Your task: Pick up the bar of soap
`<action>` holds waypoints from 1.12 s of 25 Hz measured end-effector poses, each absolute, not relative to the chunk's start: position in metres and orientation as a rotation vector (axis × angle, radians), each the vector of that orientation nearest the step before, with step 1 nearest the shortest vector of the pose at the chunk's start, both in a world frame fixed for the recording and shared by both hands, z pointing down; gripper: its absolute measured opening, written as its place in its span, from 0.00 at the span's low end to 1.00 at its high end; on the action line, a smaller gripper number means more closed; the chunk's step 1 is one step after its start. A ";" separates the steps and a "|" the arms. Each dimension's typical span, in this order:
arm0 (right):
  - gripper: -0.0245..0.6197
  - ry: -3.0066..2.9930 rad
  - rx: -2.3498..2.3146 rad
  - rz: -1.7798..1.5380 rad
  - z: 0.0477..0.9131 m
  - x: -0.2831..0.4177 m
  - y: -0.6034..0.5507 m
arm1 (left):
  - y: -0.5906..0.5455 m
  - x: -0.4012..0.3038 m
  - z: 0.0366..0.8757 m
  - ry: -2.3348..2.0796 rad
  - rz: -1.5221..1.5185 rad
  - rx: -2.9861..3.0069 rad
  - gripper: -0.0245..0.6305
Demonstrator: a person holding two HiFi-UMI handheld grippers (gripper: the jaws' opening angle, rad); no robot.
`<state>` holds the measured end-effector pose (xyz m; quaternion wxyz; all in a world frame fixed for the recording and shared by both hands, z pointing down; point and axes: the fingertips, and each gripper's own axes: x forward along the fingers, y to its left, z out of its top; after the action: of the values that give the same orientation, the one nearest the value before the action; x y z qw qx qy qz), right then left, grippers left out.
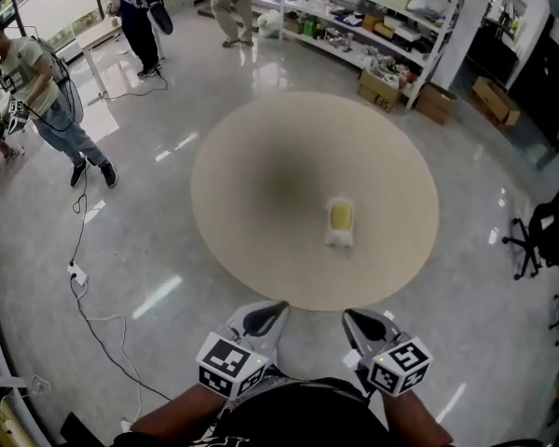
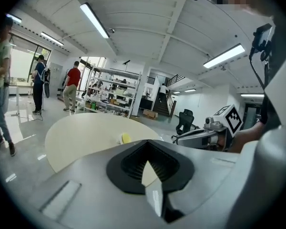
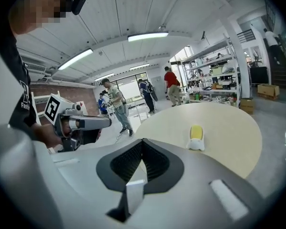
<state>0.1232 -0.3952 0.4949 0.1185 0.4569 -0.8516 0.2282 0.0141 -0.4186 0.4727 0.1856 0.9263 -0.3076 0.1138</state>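
A yellow bar of soap (image 1: 341, 216) lies on a small white dish (image 1: 339, 239) right of centre on the round beige table (image 1: 261, 184). Both grippers hover short of the table's near edge, well apart from the soap. My left gripper (image 1: 276, 307) has its jaws together with nothing between them, and so does my right gripper (image 1: 350, 316). In the left gripper view the soap (image 2: 126, 138) sits far ahead beyond the closed pads (image 2: 133, 163), with the right gripper (image 2: 200, 136) to the side. In the right gripper view the soap (image 3: 196, 131) lies ahead to the right, and the left gripper (image 3: 86, 124) shows at the left.
Around the table is a glossy grey floor. A cable and power strip (image 1: 74, 271) lie at the left. One person (image 1: 37, 91) stands far left, others at the back. Shelves (image 1: 354, 17) and cardboard boxes (image 1: 377, 89) line the far side. An office chair (image 1: 550, 231) stands right.
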 end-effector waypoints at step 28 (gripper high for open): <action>0.35 -1.907 1.628 0.806 0.664 0.232 -0.692 | -0.553 0.008 0.516 -0.977 0.288 2.429 0.05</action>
<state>0.2320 -0.6917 0.6639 0.2511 0.5984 -0.7009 0.2961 0.0085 -0.5527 0.5155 0.2512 0.8927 -0.3590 0.1057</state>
